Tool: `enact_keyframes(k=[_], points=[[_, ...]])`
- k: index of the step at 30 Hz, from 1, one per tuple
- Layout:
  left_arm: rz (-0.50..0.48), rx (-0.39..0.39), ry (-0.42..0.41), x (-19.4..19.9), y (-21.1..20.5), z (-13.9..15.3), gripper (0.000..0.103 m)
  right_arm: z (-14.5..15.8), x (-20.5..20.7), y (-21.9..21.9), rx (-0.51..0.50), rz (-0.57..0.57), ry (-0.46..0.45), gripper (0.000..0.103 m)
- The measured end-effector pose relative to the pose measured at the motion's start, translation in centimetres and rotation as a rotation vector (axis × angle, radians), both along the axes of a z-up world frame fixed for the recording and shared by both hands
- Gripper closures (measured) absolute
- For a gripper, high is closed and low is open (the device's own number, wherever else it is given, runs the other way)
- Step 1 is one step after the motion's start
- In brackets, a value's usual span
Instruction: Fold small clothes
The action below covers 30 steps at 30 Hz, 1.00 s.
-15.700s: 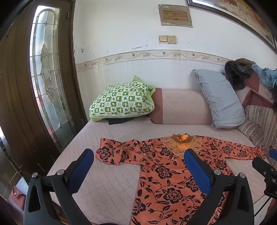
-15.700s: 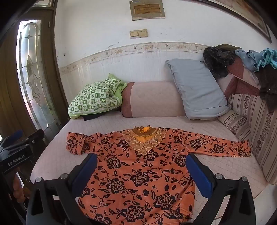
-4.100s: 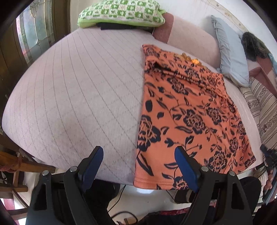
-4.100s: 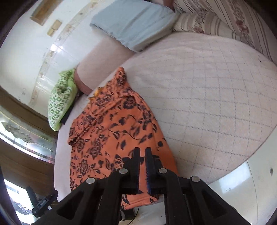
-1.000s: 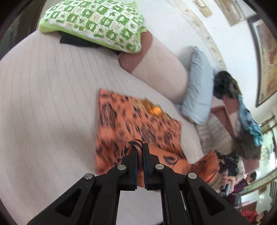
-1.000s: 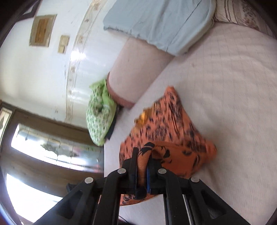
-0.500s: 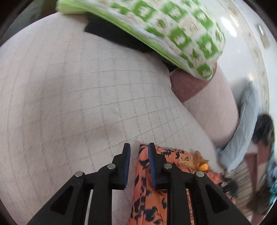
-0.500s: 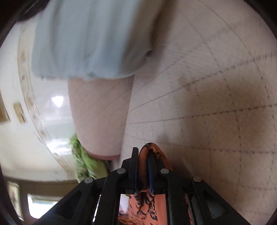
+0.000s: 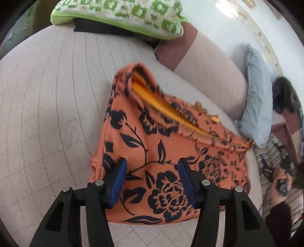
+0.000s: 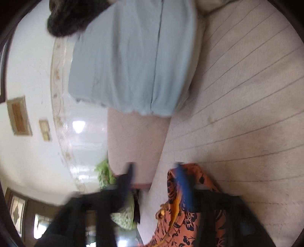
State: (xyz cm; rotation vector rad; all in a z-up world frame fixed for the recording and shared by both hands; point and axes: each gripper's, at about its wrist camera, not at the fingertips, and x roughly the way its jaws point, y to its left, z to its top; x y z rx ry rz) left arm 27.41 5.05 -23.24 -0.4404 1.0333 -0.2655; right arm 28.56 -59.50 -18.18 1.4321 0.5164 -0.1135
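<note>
Both tongs were pinched shut on the hem of the orange floral blouse (image 9: 152, 152) a second ago; now their jaws are opening and the cloth has dropped free of them. From the left wrist view, the left gripper (image 9: 151, 178) hangs above the blouse with its blue pads (image 9: 118, 175) spread apart, touching no fabric. Folded in half, the blouse lies on the pale quilted bed (image 9: 47, 114) directly ahead of and beneath this gripper, its near fold edge just below the pads. Its long axis runs away from the tongs and slants to the right, toward the grey pillow (image 9: 256, 98). The loose hem lies along the far side, gaping to show a yellow lining. Beyond it sit the pink bolster (image 9: 209, 66) and the green checked pillow (image 9: 121, 15). In the blurred right wrist view, the right gripper (image 10: 157, 180) also stands parted, with an orange corner (image 10: 190, 209) beside its blue pad (image 10: 183, 187); whether the pad touches it cannot be told.
</note>
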Motion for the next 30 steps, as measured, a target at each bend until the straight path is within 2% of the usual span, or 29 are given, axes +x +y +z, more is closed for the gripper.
enact_keyframes(k=[2,5,6,8,10,11,13,15,16,18,20,22,24,27,28,30], points=[[0.007,-0.013,-0.002,0.2,0.3,0.1,0.047,2.6,0.6,2.3,-0.159,0.134,-0.004,0.029],[0.002,-0.013,0.002,0.5,0.8,-0.2,0.047,3.6,2.1,9.5,-0.412,0.392,0.132,0.032],[0.001,-0.015,0.004,0.5,0.9,-0.3,0.047,3.0,2.5,12.3,-0.458,0.479,0.164,0.034],[-0.006,-0.017,0.005,0.7,0.9,-0.4,0.047,0.9,3.6,18.2,-0.507,0.636,0.220,0.056],[-0.019,-0.019,0.005,0.7,0.8,-0.4,0.047,-1.4,4.9,23.5,-0.553,0.767,0.262,0.064],[-0.020,-0.019,0.007,0.8,0.9,-0.4,0.047,-2.5,6.2,26.4,-0.607,0.822,0.298,0.064],[-0.028,-0.009,0.005,1.0,0.8,-0.4,0.047,-3.0,9.1,29.7,-0.782,0.834,0.342,0.064],[-0.043,0.022,-0.003,1.3,0.5,-0.2,0.047,-2.0,13.6,31.0,-0.921,0.814,0.307,0.064],[-0.045,0.029,-0.004,1.6,0.3,-0.2,0.047,-1.9,16.0,30.8,-0.924,0.793,0.325,0.064],[-0.045,0.017,0.000,1.9,0.5,-0.2,0.047,-1.2,19.5,29.5,-0.850,0.698,0.346,0.064],[-0.043,-0.014,0.010,2.1,1.0,-0.1,0.047,0.6,20.3,28.7,-0.803,0.623,0.282,0.064],[-0.023,-0.048,0.000,2.2,1.9,0.5,0.047,2.0,18.6,28.8,-0.790,0.633,0.209,0.063],[0.003,-0.031,-0.028,2.0,2.7,1.3,0.047,2.4,16.2,29.3,-0.816,0.672,0.187,0.063],[0.037,0.038,-0.034,1.8,3.6,1.5,0.045,2.4,10.7,28.3,-0.836,0.662,0.169,0.063],[0.051,0.082,-0.016,2.0,3.9,1.1,0.040,1.9,8.6,27.8,-0.818,0.656,0.179,0.063],[0.081,0.172,0.046,2.4,4.2,0.0,0.038,1.1,4.1,26.5,-0.815,0.648,0.207,0.063]])
